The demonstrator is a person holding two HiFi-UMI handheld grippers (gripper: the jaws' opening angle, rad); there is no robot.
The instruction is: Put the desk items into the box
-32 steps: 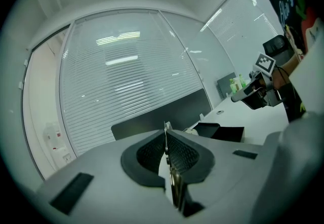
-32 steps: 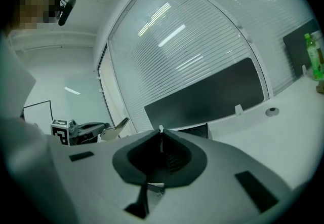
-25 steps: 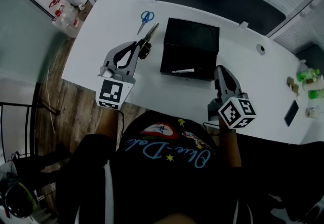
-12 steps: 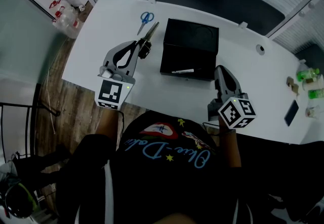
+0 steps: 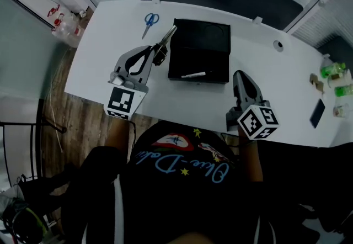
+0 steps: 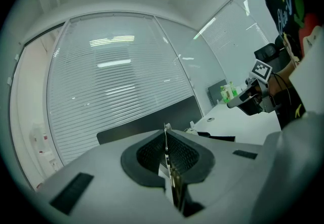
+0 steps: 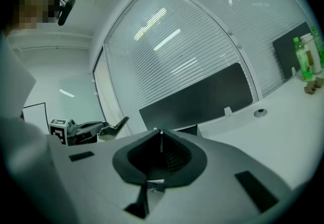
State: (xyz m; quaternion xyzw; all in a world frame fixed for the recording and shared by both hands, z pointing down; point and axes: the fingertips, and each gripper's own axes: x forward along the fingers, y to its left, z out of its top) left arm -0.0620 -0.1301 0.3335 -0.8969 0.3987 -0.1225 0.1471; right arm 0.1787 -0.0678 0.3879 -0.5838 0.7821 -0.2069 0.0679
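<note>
– Looking down in the head view, what is held in the black box (image 5: 205, 38)?
– A white pen (image 5: 193, 75) is seen lying along the near wall, at 6 o'clock inside. The rest of the inside is too dark to be read.
– How much room is found around it?
– Bare white desk (image 5: 287, 94) is seen at the box's 3 and 6 o'clock. Blue scissors (image 5: 150, 20) are laid at its 10 o'clock, close to the desk's far edge. The left gripper (image 5: 159, 52) is held at 9 o'clock, just beside the box. The right gripper (image 5: 238, 75) is held at 4 o'clock, near the desk's near edge.
– What is shown in the left gripper view?
– The jaws are clamped on a slim metal item (image 6: 166, 148), gripped edge-on between the pads. The gripper is pointed nearly level.
– And in the right gripper view?
– The jaws are pressed together with nothing between them, and the gripper is pointed nearly level across the desk.
</note>
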